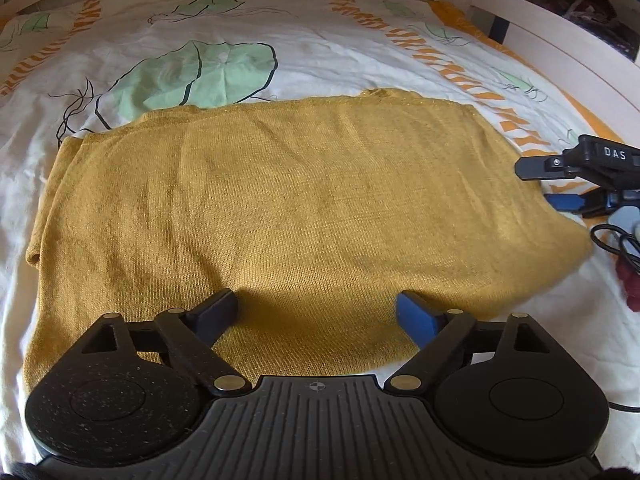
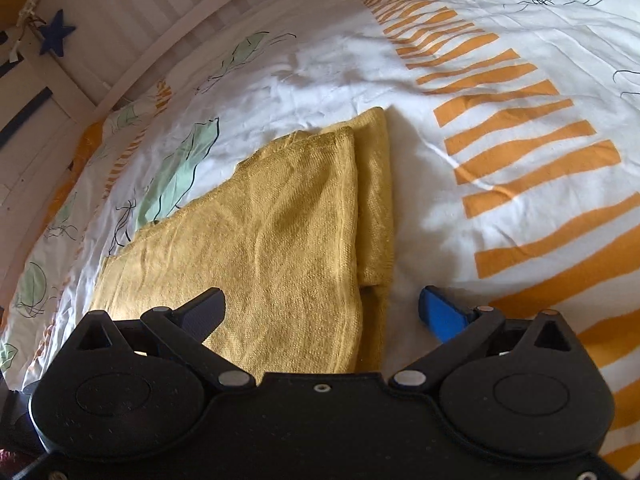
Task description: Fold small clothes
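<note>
My left tongs (image 1: 316,312) stand wide over the near edge of the sweater (image 1: 304,208), nothing pinched between the pads. My right tongs (image 2: 322,312) are wide too, straddling the sweater's right edge with one finger over the knit and the blue finger (image 2: 442,314) over bare duvet (image 2: 520,60); they grip nothing either. The sweater lies flat in the middle of the bed, partly folded, its long side running across the duvet, a narrower layer peeking out from under the top panel along the right edge. What worries me is that offset edge: if I close the right tongs where they are, I judge I could catch only the top layer and drag it off the strip beneath, so the fold comes out skewed. The knit looks loose and stretchy, so pinching too little would let it slip or pull into a peak. Going too deep, I might also pinch the duvet and lift it with the sweater. And if my two tongs lift unevenly, the near edge would twist and the stack would slide apart.
</note>
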`<state>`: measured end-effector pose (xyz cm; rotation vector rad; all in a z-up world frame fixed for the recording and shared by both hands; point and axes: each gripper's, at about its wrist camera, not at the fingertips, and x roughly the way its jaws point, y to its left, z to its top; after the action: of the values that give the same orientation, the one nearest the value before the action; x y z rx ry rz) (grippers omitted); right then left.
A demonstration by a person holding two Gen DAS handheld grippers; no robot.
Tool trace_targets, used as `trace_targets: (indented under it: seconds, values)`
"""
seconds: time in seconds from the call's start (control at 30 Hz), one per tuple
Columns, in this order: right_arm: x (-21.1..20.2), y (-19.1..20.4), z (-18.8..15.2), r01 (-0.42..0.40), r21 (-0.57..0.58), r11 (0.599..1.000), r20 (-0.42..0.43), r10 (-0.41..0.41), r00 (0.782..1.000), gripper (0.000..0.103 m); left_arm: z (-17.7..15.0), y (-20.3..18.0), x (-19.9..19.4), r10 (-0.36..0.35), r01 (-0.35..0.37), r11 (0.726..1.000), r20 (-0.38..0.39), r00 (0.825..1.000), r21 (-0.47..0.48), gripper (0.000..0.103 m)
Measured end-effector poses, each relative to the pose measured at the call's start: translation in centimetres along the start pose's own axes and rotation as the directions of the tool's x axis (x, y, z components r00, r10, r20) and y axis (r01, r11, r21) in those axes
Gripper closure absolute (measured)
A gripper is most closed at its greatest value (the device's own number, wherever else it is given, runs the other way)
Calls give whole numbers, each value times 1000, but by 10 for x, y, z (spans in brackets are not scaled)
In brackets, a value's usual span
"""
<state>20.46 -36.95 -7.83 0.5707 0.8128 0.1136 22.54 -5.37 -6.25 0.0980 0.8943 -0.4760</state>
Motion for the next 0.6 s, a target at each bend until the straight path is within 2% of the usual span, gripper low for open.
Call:
trace_targets:
  seconds: [0.03, 0.3, 0.37, 0.4, 0.6]
  values:
    - [0, -1, -1, -4, -3, 1000, 8, 4, 1000, 0, 0, 0, 0, 1, -1, 1000, -1, 1000, 0, 11]
    - [1, -6, 4, -58, -9, 998, 3, 59, 998, 0, 2, 1, 1, -14, 13, 999, -9, 1000, -31, 5]
    - [5, -9, 10, -95, 8, 995, -11, 95, 995, 0, 1, 1, 1, -14, 14, 999, -9, 1000, -33, 4]
    - [7, -10, 12, -114, 15, 993, -16, 114, 993, 0, 1, 1, 1, -18, 17, 999, -10, 1000, -33, 0]
    - [25, -18, 27, -253, 66, 965, -26, 255, 967, 0, 2, -3, 2, -8, 8, 999, -15, 1000, -41, 1]
